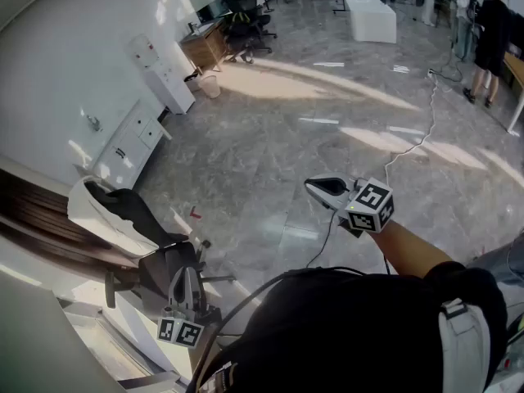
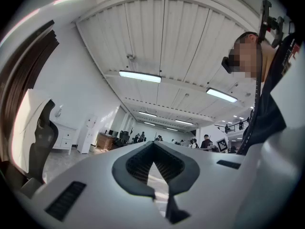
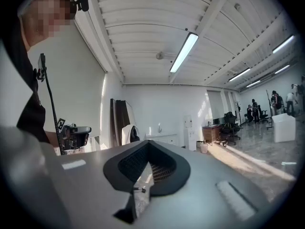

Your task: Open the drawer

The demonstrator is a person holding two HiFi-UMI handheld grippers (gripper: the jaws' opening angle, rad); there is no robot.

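Observation:
A low white cabinet with drawers (image 1: 131, 142) stands against the white wall at the far left of the hall, its drawers closed. It shows small in the left gripper view (image 2: 64, 138) and in the right gripper view (image 3: 164, 138). My left gripper (image 1: 184, 283) is at the bottom left, far from the cabinet; its jaws (image 2: 152, 145) meet at the tips with nothing between them. My right gripper (image 1: 316, 187) is held out over the marble floor, pointing left. It is shut and empty as well (image 3: 148, 145).
A white-backed chair (image 1: 115, 211) stands between me and the cabinet. A water dispenser (image 1: 164, 76), a bin (image 1: 210, 86), a wooden desk with office chairs (image 1: 221, 39), a white block (image 1: 370, 16), a floor cable (image 1: 409, 150) and people (image 1: 491, 39) lie farther off.

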